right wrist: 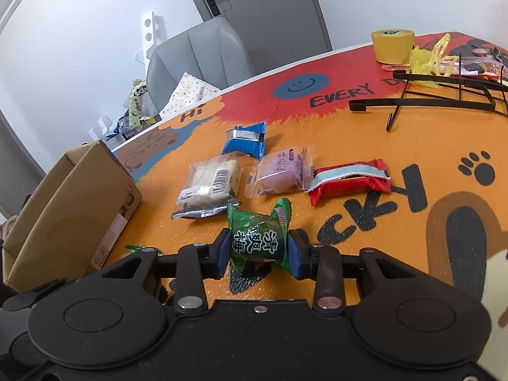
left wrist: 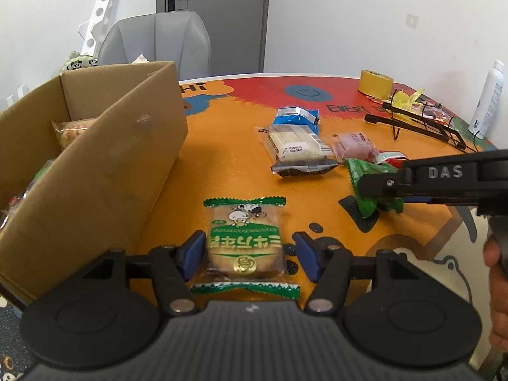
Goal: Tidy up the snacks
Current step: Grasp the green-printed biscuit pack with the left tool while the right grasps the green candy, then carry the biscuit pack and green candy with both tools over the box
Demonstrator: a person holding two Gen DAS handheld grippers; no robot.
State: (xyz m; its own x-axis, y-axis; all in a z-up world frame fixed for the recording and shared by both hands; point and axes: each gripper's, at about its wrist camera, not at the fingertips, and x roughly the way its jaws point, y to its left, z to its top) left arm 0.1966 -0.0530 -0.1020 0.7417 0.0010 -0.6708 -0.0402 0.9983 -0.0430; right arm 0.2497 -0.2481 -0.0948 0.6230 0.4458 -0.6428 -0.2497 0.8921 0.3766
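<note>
Right tongs (right wrist: 257, 250) pinching green candy packet (right wrist: 258, 238), pads pressed into both sides, probably for carrying to cardboard box (left wrist: 95, 165) left of left tongs. Left tongs (left wrist: 250, 255) spread astride cake packet (left wrist: 244, 244), right pad clear of wrapper, packet flat on desk (left wrist: 222, 146). Cake packet: clear film, green serrated ends, round brown cake inside. Other snacks beyond both tongs.
</note>
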